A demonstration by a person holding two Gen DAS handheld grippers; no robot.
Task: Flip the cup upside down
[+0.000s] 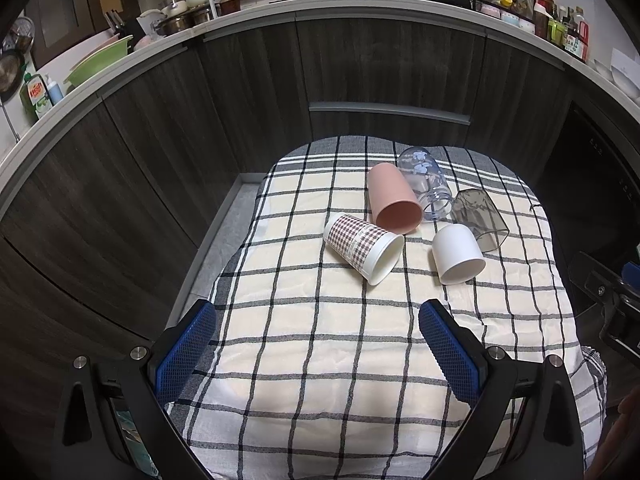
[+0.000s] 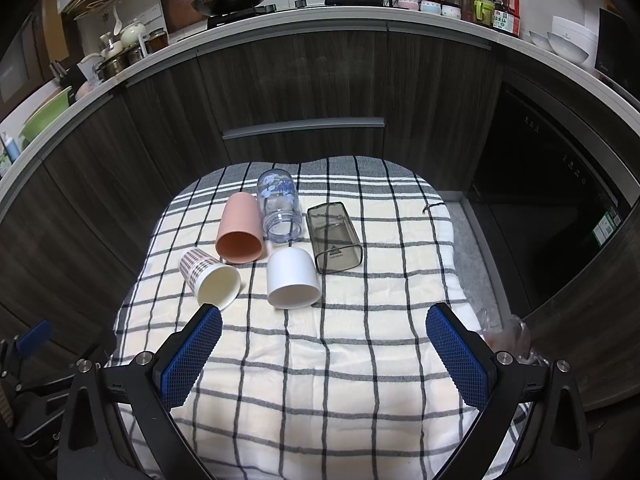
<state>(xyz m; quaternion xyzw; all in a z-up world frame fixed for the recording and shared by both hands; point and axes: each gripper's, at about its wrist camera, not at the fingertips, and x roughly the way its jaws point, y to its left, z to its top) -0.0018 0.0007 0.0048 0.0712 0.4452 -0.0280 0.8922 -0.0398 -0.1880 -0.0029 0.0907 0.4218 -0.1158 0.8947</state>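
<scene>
A table (image 2: 460, 236) draped in a checked cloth (image 2: 320, 360) was seen in front of dark kitchen cabinets (image 2: 304, 80). Five cups were laid on their sides in a cluster toward the far half of the cloth, and none was found standing on its rim.

Taken from largest to smallest, a grey transparent square cup (image 2: 334, 238) was set at the right of the group, its mouth turned toward the cameras. A clear cup with blue print (image 2: 280, 208) was placed farthest back, and a pink cup (image 2: 239, 230) was laid just beside it, apparently touching it. A white cup (image 2: 292, 280) was positioned in front of these, near the middle. A paper cup with a houndstooth pattern (image 2: 210, 278) was left at the left of the group, nearest the right tool's left finger.

The left tool (image 1: 316, 320) was held with its blue pads well apart and nothing between them, short of the cups. The right tool (image 2: 324, 326) was likewise held wide apart and empty, near the white and paper cups.

The task was judged to be at its start: no cup had been gripped or turned, and everything was left to be done.
</scene>
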